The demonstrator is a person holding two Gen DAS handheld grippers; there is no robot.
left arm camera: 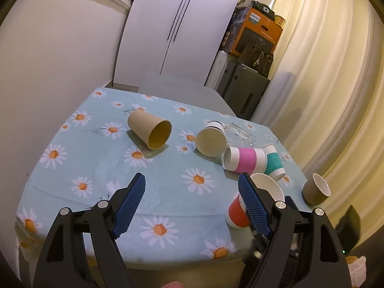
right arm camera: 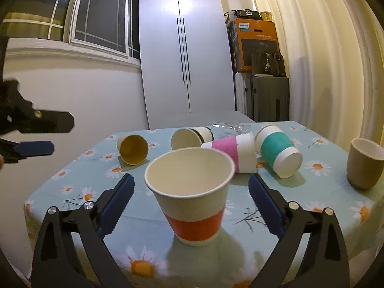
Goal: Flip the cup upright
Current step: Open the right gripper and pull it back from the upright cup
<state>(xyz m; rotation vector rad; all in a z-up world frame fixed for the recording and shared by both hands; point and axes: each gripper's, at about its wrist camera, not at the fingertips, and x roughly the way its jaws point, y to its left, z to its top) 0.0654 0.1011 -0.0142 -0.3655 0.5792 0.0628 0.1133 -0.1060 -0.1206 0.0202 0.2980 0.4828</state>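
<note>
Standing upright between the wide-open fingers of the right claw (right arm camera: 191,200), the white paper cup with an orange band (right arm camera: 192,192) looks freshly righted on the floral-clothed desk (right arm camera: 319,204); the left claw (left arm camera: 192,200) hangs open and empty. Next, I judge, comes gripping a toppled cup, perhaps the pink-banded paper cup (right arm camera: 234,152)

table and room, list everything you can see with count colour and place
cup with red band: 1, upright, near edge
brown cup: 1, on its side, far left
cream cup: 1, on its side, middle
pink-band cup: 1, on its side
teal-band cup: 1, on its side
grey-brown cup: 1, upright, right edge
glass: 1, clear, far side
tablecloth: 1, blue with daisies
wardrobe: 1, white
orange box: 1, corner
left gripper: open
right gripper: open around red-band cup
</note>
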